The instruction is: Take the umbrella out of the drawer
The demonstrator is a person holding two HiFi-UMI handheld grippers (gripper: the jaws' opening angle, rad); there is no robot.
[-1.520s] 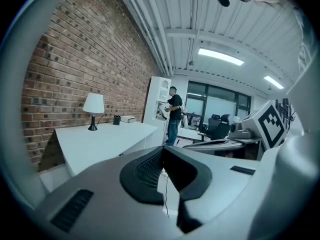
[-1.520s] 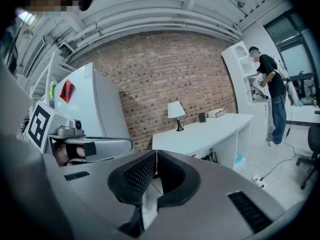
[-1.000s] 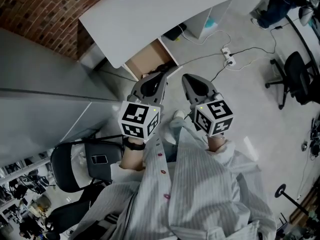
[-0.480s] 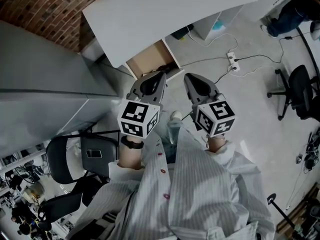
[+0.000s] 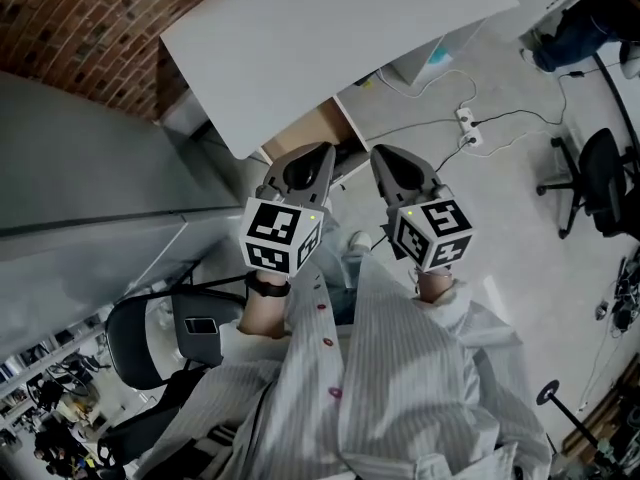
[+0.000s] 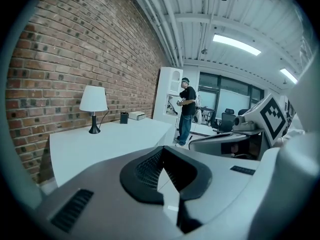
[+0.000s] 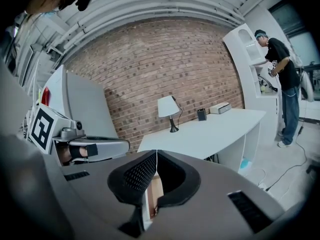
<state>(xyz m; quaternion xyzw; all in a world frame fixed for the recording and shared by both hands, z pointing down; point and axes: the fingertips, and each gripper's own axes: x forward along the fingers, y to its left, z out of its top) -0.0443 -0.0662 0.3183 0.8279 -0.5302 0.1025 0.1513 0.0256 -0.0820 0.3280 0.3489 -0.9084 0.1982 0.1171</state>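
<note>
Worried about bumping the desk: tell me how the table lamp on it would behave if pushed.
The lamp would probably tip rather than slide if pushed high: a wide shade sits on a thin stem over a small base. It looks light for its size, the shade seeming hollow. The cord beside its stem might drag or snag.

The left tongs (image 5: 323,152) and right tongs (image 5: 378,154) are being held side by side in front of the body, tilting slightly downward. Both are showing jaws pressed together, with nothing between them.
</note>
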